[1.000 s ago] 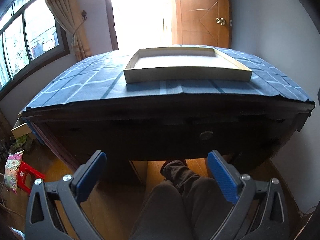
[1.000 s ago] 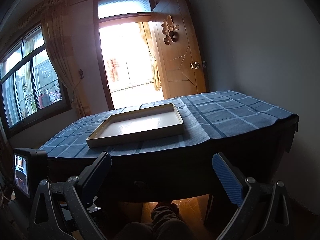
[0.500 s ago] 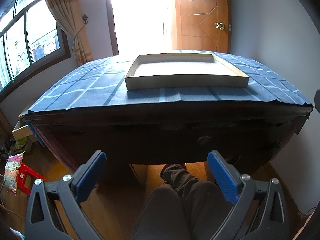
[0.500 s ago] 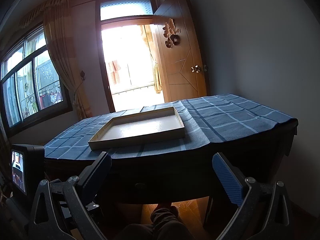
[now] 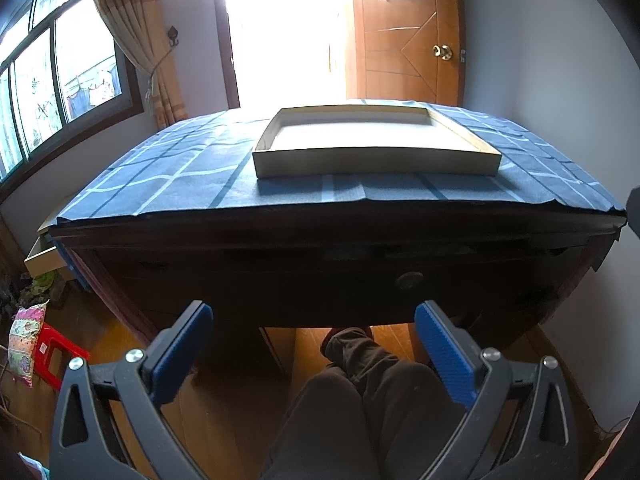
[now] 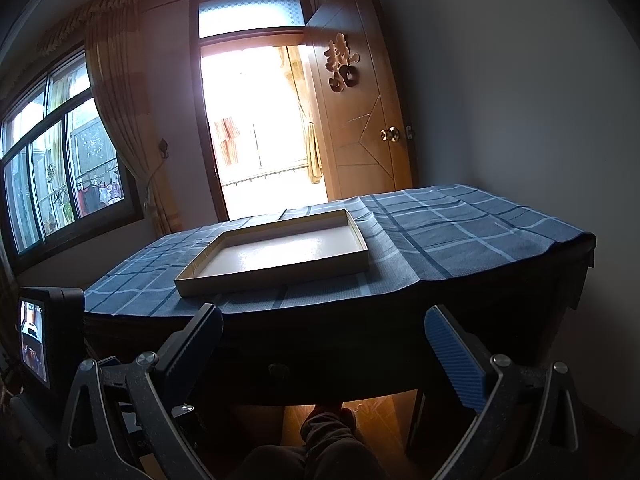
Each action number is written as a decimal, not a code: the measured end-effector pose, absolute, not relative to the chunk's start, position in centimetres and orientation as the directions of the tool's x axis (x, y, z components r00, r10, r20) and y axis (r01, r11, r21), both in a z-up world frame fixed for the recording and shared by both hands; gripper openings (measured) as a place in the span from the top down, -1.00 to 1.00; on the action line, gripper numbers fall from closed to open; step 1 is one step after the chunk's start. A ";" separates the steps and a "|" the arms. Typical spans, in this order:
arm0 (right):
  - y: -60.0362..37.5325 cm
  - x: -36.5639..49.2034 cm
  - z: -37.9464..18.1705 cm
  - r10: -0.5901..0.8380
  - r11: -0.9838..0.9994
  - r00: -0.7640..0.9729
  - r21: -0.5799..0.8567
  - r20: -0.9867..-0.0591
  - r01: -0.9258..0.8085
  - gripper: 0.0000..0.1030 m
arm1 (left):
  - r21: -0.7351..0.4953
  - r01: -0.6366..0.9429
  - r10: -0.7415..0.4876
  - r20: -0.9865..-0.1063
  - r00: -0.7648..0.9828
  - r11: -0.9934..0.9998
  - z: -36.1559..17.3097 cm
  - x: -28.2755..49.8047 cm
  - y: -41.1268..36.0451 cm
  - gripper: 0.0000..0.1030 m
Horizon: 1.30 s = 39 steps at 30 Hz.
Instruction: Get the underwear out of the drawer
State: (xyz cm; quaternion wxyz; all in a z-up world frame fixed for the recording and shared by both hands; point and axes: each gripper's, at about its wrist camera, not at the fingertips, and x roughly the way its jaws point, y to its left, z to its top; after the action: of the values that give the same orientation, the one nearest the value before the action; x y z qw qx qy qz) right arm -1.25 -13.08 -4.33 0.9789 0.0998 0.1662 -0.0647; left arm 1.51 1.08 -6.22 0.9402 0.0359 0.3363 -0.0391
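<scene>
The drawer sits closed in the dark front of the table, its round knob at about 1 o'clock from my left gripper. In the right view the same knob shows faintly on the drawer, nearly dead ahead between my right gripper's fingers. The front is so shadowed that I cannot make out the drawer's edges. No underwear shows in either view.

My left gripper hangs released, its blue pads spread wide, holding nothing, just short of the table front. My right gripper is likewise spread and bare, apart from the table.

Above, a checked blue cloth covers the tabletop, and a shallow pale tray rests on it at 12 o'clock from my left gripper. My trouser leg runs under the table between the fingers.

At 9 o'clock in the left view a red stool stands on the wood floor. At 12 o'clock beyond the table, a wooden door stands open to bright daylight.
</scene>
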 end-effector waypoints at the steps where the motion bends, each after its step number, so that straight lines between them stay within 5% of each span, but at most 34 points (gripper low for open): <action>1: -13.0 -1.3 -4.3 -0.094 0.972 0.936 0.173 -0.339 0.160 -0.99 | 0.041 0.098 -0.050 -0.636 0.770 0.994 -6.2 1.5 1.1 -0.99; 35: -13.4 2.7 -9.0 0.015 0.994 0.892 0.105 -0.453 0.036 -0.99 | 0.060 0.114 -0.046 -0.665 0.745 0.992 -10.2 4.3 2.5 -0.99; 37: -13.5 3.4 -9.8 0.022 0.994 0.882 0.101 -0.470 0.029 -0.95 | 0.030 0.114 -0.066 -0.665 0.744 0.993 -10.4 4.6 2.7 -0.98; 39: -13.8 4.5 -10.8 0.039 0.993 0.869 0.114 -0.494 0.020 -0.70 | 0.011 0.111 -0.077 -0.649 0.757 0.994 -10.5 4.8 2.6 -0.98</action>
State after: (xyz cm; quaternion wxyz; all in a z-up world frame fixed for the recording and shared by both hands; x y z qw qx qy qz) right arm 4.46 -13.77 -10.77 0.9649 0.0575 0.2561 0.0050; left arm 4.82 2.60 -10.48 0.9369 0.0245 0.3450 -0.0503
